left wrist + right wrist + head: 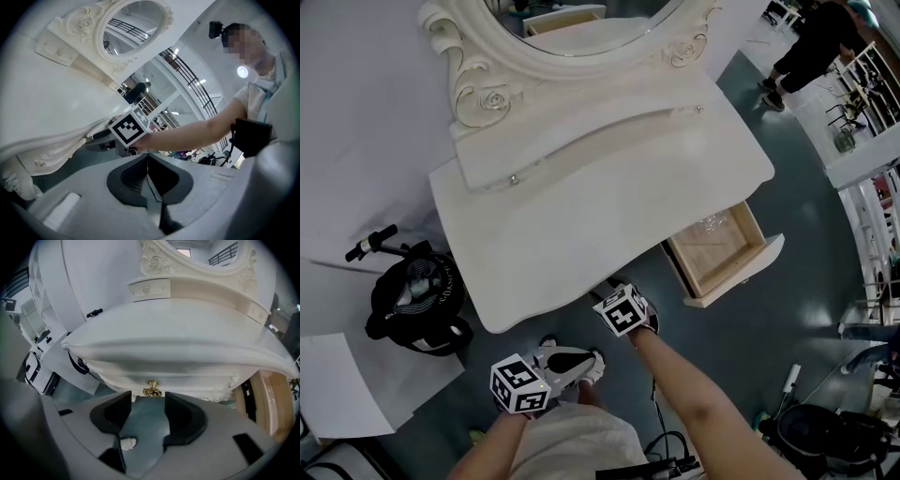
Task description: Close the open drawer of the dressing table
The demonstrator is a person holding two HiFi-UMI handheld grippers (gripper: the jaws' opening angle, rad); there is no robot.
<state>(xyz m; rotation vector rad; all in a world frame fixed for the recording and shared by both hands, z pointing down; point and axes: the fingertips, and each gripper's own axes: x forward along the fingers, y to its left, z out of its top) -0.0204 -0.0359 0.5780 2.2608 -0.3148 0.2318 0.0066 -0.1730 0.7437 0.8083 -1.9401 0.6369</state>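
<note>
The white dressing table (581,206) with an oval mirror fills the head view. Its right-hand drawer (727,251) stands pulled out, showing a pale wooden inside; it also shows at the right edge of the right gripper view (268,399). My right gripper (148,397) is open at the table's front edge, nothing between its pads. A brass knob (151,389) on the shut middle drawer front sits just beyond its fingertips. The left gripper (147,159) hangs lower and nearer to me, shut and empty, facing the right gripper's marker cube (129,129).
A black bag (417,302) lies on the floor left of the table, beside a white sheet (337,384). A person (811,47) stands at the far upper right near white railings (872,75). Dark equipment (825,433) sits at the bottom right.
</note>
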